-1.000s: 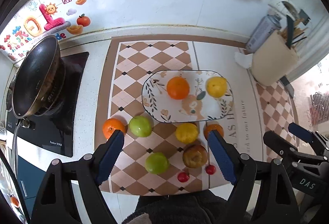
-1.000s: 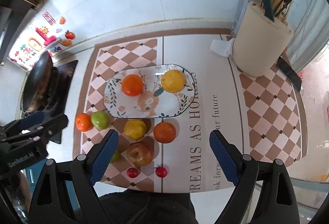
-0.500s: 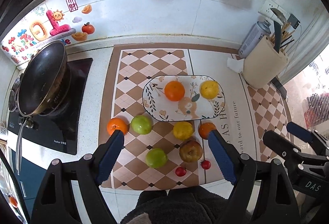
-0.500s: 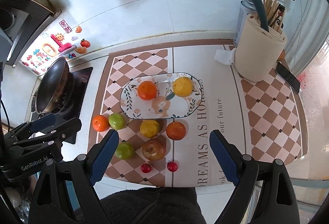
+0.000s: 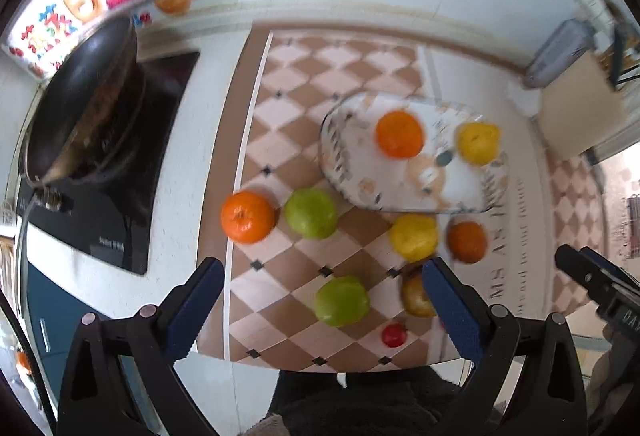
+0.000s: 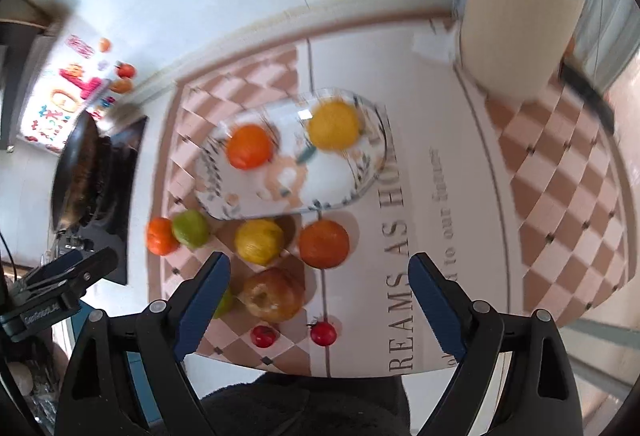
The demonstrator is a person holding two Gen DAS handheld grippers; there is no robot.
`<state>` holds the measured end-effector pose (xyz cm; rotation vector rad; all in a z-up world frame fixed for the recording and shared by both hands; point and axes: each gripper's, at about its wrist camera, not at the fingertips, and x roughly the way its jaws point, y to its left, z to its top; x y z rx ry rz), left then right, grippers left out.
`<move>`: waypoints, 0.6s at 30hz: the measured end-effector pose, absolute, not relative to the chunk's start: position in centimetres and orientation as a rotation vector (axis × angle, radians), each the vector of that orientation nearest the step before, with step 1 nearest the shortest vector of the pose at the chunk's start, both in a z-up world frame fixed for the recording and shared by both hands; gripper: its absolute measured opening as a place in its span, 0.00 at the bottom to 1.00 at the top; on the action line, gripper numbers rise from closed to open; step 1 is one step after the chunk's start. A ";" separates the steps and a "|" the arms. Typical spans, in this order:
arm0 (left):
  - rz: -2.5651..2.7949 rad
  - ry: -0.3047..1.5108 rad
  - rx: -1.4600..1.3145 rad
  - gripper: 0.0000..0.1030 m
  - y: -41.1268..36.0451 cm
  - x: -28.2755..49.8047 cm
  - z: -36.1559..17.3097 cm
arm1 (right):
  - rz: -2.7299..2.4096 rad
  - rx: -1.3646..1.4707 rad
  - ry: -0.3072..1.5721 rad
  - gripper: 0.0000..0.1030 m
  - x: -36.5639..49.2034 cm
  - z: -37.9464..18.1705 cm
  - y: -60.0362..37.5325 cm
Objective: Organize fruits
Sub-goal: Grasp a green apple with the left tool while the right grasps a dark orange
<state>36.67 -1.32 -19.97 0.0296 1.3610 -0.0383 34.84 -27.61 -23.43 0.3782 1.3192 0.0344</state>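
While the left tool (image 5: 320, 300) has just been opened wider, empty, above loose fruit, the right tool (image 6: 318, 288) is held spread, empty

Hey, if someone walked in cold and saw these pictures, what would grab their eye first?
Probably the bright fruit scattered on the checkered mat: oranges, yellow and green fruit, a brownish apple and small red ones near the front edge. Behind them sits a patterned plate already holding an orange and a yellow fruit. A dark pan stands on the cooktop at the left.
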 end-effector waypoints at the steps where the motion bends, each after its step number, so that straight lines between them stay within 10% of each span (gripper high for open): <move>1: -0.035 1.393 0.026 0.98 -1.2 36.7 -21.2 | 0.034 0.386 1.336 0.90 35.1 -24.4 -27.7; 12: -0.024 1.673 -0.077 0.98 -1.2 35.9 -31.0 | 0.077 0.404 1.500 0.79 38.9 -34.8 -25.7; 18: -0.036 1.740 -0.125 0.97 -1.3 35.4 -33.5 | 0.118 0.381 1.530 0.57 39.8 -37.4 -24.6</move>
